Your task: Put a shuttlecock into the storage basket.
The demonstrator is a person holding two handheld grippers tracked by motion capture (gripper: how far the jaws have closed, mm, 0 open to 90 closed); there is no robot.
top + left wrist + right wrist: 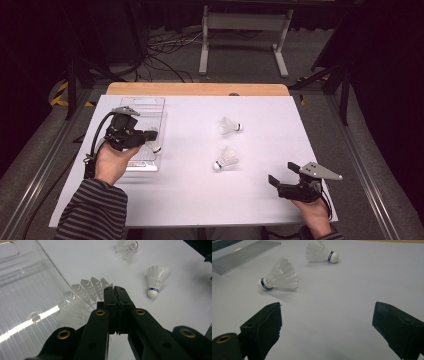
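A white table is standing on grey floor in a dark room, cables lying behind. The left gripper is clenching a shuttlecock by its feathers – over the clear tray's right edge, at far left. The right gripper is resting near right, jaws wide apart, holding nothing.

I'm working in what looks like a lab or recording studio. Ahead of my grippers, past the white-topped table, lie loose cables on grey carpet, a metal stand, and black curtains all around.
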